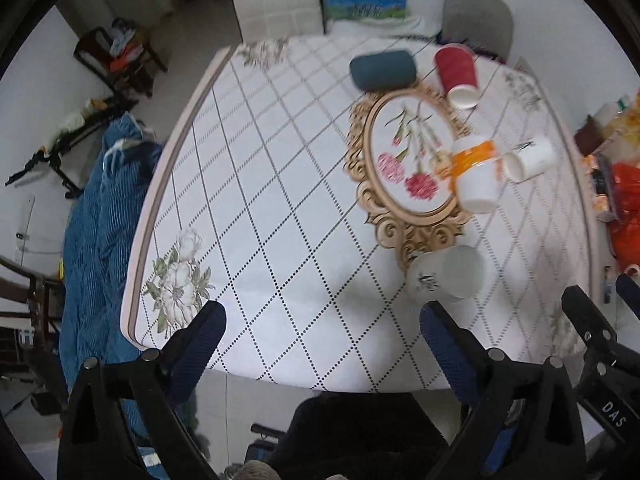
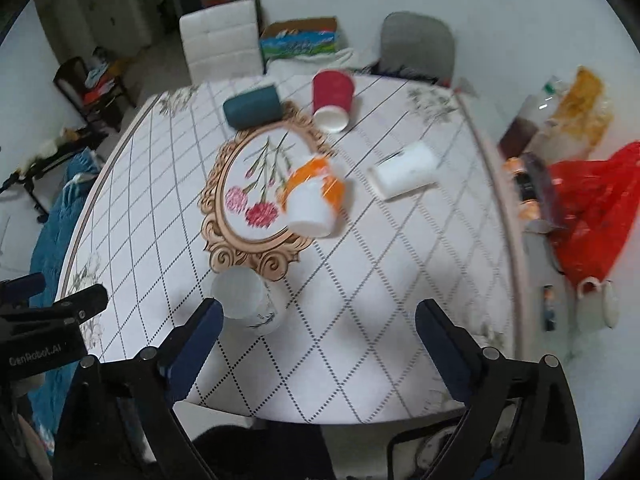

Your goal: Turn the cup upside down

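On the bench, five cups lay tipped over.
Low in frame, both left tongs and right tongs gaped apart, empty, near the white cup.

White walls and a pale tiled floor surround the tabletop — patterned cloth. Behind it stand a white padded chair and a grey chair.

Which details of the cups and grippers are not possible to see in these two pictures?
- Print on the nearest white cup: blurred and too small in both views.
- Orange-banded cup: motion blur in the right wrist view smears its outline.
- Items beside the red bag: blurred, near the fisheye edge.
- Right gripper body: cut off by the bottom edge.
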Demonstrator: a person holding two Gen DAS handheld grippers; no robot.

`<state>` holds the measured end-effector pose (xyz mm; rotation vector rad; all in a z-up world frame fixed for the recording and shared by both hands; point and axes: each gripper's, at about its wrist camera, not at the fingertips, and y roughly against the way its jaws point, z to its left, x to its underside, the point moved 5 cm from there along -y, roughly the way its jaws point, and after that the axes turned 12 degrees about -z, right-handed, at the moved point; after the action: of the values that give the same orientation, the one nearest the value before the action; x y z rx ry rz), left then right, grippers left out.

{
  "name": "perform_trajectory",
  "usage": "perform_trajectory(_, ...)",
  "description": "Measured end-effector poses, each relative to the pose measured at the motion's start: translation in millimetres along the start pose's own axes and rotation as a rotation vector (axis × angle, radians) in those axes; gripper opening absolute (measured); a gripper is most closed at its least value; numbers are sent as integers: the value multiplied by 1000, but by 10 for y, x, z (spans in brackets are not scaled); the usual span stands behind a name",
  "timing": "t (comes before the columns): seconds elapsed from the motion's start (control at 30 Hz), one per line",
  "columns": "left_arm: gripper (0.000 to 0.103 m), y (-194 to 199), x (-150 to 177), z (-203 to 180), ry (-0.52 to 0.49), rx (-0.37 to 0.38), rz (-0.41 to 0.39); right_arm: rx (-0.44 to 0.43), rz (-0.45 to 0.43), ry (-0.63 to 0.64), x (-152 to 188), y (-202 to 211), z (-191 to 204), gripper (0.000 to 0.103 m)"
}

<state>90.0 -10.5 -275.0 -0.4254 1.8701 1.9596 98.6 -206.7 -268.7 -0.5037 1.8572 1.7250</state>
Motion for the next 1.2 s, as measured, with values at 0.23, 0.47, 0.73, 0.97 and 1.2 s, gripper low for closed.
perform_trajectory(0.23, 99, 588, 4, 31, -25, 31, -106, 20, -79, -35, -59, 721, -43, 99)
perform_trajectory(0.47, 99, 1268, 102, 84, -46, 91, -193, 24, -144, -63, 21, 1514, 32, 99)
perform_trajectory(0.73, 99, 1969, 186, 229, -51, 106, -298, 40, -240, -76, 73, 2399, 98, 99)
perform_trajectory(0.97, 99, 2381, 295, 294, -39, 111, -347, 30, -294, -65, 44, 2912, 132, 100)
perform_trajectory(1.2, 99, 2573, 346, 251, -29, 103, -376, 17, -339, -54, -5, 3263, 78, 100)
